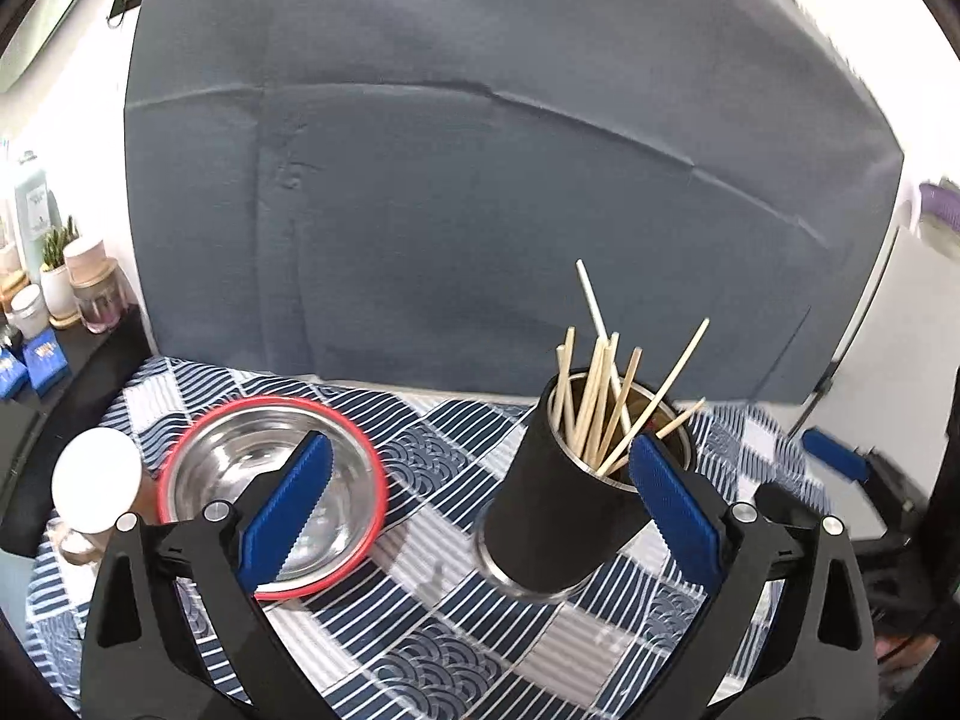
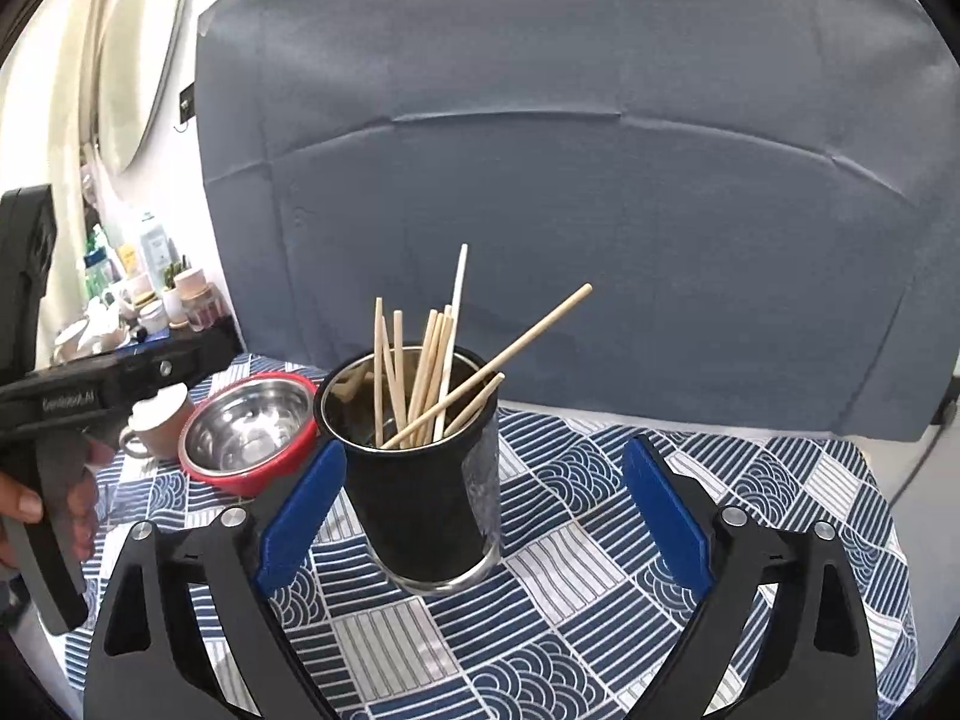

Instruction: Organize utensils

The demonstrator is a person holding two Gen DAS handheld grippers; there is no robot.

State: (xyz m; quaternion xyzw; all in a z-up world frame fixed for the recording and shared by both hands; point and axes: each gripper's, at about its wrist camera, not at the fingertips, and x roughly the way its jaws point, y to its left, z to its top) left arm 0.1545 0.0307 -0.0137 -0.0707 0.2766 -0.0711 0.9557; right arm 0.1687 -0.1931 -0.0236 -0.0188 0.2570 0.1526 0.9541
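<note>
Matt black cup (image 2: 414,498) w/ shiny steel rim, pale wood chopsticks (image 2: 420,378), glossy steel bowl (image 2: 246,438), patterned cloth (image 2: 600,600).

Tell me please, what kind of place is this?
Probably a home, set up for recording. A table under a patterned tablecloth holds a cup of chopsticks and a steel bowl; a side shelf carries jars and a small plant. A grey sheet hangs behind as a backdrop.

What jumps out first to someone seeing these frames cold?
The tall black metal cup bristling with pale wooden chopsticks stands mid-table on the blue-and-white patterned tablecloth. To its left sits a shiny steel bowl with a red rim, and beyond that a small brown mug with a white lid. Both blue-padded claws, left claw and right claw, gape open and empty.
</note>
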